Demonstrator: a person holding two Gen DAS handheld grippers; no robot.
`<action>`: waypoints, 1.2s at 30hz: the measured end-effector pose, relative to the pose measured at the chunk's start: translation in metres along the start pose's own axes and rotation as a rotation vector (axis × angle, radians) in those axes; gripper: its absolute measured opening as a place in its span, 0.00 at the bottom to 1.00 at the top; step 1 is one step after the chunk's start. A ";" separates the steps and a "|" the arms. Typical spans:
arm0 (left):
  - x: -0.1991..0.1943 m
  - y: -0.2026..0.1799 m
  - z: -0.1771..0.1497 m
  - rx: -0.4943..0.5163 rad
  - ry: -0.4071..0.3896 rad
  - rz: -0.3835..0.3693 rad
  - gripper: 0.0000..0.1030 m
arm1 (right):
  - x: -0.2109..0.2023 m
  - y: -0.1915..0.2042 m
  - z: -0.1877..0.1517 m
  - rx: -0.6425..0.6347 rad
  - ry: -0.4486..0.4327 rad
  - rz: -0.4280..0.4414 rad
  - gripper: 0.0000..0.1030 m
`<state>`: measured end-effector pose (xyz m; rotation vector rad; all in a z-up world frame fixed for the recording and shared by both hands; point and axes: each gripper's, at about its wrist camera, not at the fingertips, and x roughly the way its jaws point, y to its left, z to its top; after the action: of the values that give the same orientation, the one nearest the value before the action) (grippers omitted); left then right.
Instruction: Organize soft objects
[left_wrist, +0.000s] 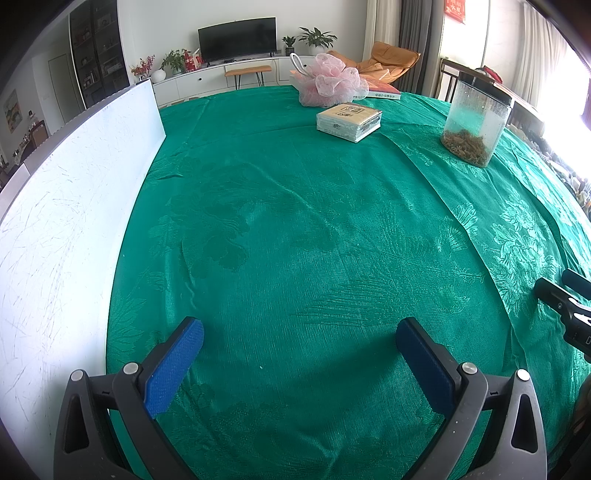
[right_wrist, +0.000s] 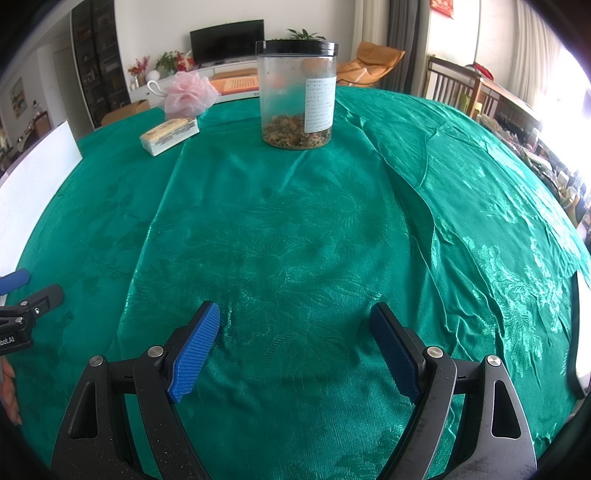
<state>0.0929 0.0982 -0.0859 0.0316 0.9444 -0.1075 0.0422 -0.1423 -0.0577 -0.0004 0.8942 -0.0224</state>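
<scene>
Green damask cloth (left_wrist: 295, 221) covers the table throughout. Left wrist view: the left gripper (left_wrist: 299, 339) hangs low over bare cloth with its blue pads spread wide and nothing between them. The soft items lie at the far side, well apart from it: a pink mesh bath pouf (left_wrist: 328, 81) with a white loop, and just in front of it a wrapped pack of tissues (left_wrist: 349, 122). Behind the pouf lies a book (left_wrist: 382, 92). To the right stands a clear plastic jar (left_wrist: 476, 122) with a dark lid and dried matter in the bottom. A white board (left_wrist: 74, 206) stands on edge along the left side. The right gripper's tip shows at the right edge.

Right wrist view: the right gripper (right_wrist: 295, 328) is likewise spread wide and empty, low over the cloth. The jar stands straight ahead at the far side; the tissue pack and the pouf lie beyond and to its left, near each other. Whether they touch cannot be told.

Judgement: the task appears to be at its opening step, with neither soft item grasped. The next move calls for a long forward reach to the tissue pack or the pouf, with the jaws kept wide enough to span it. The jar, being rigid, should be skirted. Where the items should go is not evident.
</scene>
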 end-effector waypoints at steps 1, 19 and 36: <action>0.000 0.000 0.000 0.000 0.000 0.000 1.00 | 0.000 0.000 0.000 0.000 0.000 0.000 0.83; 0.000 0.000 0.000 -0.001 0.000 0.000 1.00 | 0.001 0.000 0.000 -0.002 0.003 0.008 0.84; -0.001 0.001 0.000 0.002 0.000 -0.004 1.00 | 0.131 0.114 0.188 0.217 0.201 0.290 0.83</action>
<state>0.0921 0.0989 -0.0853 0.0319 0.9439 -0.1124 0.2730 -0.0326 -0.0432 0.3387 1.0819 0.1539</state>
